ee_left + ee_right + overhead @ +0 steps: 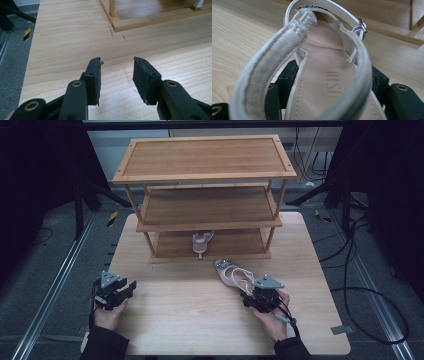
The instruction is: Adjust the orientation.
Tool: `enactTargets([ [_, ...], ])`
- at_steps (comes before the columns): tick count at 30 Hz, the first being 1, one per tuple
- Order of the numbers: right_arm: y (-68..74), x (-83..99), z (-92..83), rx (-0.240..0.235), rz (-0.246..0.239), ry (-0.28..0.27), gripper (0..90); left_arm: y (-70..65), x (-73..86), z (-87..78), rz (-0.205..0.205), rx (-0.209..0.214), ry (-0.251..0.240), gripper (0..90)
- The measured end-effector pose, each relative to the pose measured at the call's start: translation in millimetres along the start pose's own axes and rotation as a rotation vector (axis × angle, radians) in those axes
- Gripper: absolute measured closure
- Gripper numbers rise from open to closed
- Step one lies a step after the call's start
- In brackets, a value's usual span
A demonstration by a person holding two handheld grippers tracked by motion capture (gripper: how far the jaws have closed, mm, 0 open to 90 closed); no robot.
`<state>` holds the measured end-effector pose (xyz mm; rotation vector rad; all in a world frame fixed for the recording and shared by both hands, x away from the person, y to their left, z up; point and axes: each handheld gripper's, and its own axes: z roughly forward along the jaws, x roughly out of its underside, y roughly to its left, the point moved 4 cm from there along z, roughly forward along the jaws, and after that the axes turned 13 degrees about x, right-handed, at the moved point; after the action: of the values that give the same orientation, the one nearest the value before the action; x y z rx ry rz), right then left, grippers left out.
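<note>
1. Right gripper (260, 296): jaws sit on either side of the heel end of a pale strappy sandal (233, 275), pressed against its sides, so clamped on it. In the right gripper view the insole (324, 82) runs between the jaws and the heel strap (277, 52) loops above them.
2. Sandal's toe points at the wooden shoe rack (205, 175), just in front of its bottom shelf.
3. Second sandal (202, 241) lies on that bottom shelf.
4. Left gripper (117, 75): jaws apart, nothing between, hovering over bare table (180, 315) left of the rack's front corner.
5. Light wood table; grey floor (45, 270) and black cables (370, 285) around it.
</note>
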<state>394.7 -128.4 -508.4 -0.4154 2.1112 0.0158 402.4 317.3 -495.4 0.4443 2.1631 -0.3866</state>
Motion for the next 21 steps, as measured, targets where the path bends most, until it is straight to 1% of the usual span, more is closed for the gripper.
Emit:
enactTargets([
  [1, -0.5, -1.8, -1.2, 0.003, 0.005, -0.004, 39.6, -0.4, -0.1, 0.0, 0.002, 0.001, -0.001, 56.9],
  [2, -0.8, -4.2, -2.3, 0.005, 0.023, -0.007, 39.6, -0.5, -0.1, 0.0, 0.003, 0.000, 0.000, 56.9],
  [4, -1.9, -10.0, -1.9, 0.019, 0.033, -0.025, 39.6, -0.3, -0.2, 0.3, 0.002, -0.001, 0.001, 56.9],
  [5, -1.5, -13.4, -1.0, 0.025, 0.047, -0.027, 39.6, -0.1, -0.3, 0.4, 0.003, 0.000, 0.001, 56.8],
  [7, -0.2, -20.7, 2.8, 0.036, 0.054, -0.041, 39.6, 0.1, -0.2, 0.4, 0.001, 0.000, 0.000, 56.8],
  [8, 0.8, -24.5, 5.6, 0.042, 0.066, -0.044, 39.6, 0.3, -0.2, 0.5, -0.001, 0.001, -0.001, 56.8],
  [10, 3.3, -31.7, 12.3, 0.063, 0.089, -0.050, 39.5, 0.4, -0.2, 0.7, -0.003, 0.005, -0.003, 56.8],
  [12, 4.9, -39.6, 20.8, 0.100, 0.107, -0.057, 39.5, 0.2, -0.2, 0.5, -0.002, 0.009, -0.004, 56.8],
  [14, 5.7, -45.7, 28.1, 0.122, 0.134, -0.061, 39.5, 0.4, 0.1, 0.2, -0.005, 0.013, -0.006, 56.7],
  [15, 6.1, -50.2, 34.2, 0.141, 0.147, -0.066, 39.5, 0.6, 0.2, 0.2, -0.005, 0.014, -0.005, 56.7],
  [17, 7.0, -56.6, 43.8, 0.170, 0.154, -0.068, 39.5, 0.8, 0.3, 0.2, -0.005, 0.016, -0.007, 56.7],
  [18, 7.2, -61.0, 51.6, 0.185, 0.155, -0.070, 39.5, 0.7, 0.2, 0.1, -0.005, 0.014, -0.007, 56.7],
  [21, 8.8, -68.3, 68.3, 0.207, 0.189, -0.067, 39.5, 0.2, -0.3, -0.1, -0.002, 0.012, -0.008, 56.7],
])
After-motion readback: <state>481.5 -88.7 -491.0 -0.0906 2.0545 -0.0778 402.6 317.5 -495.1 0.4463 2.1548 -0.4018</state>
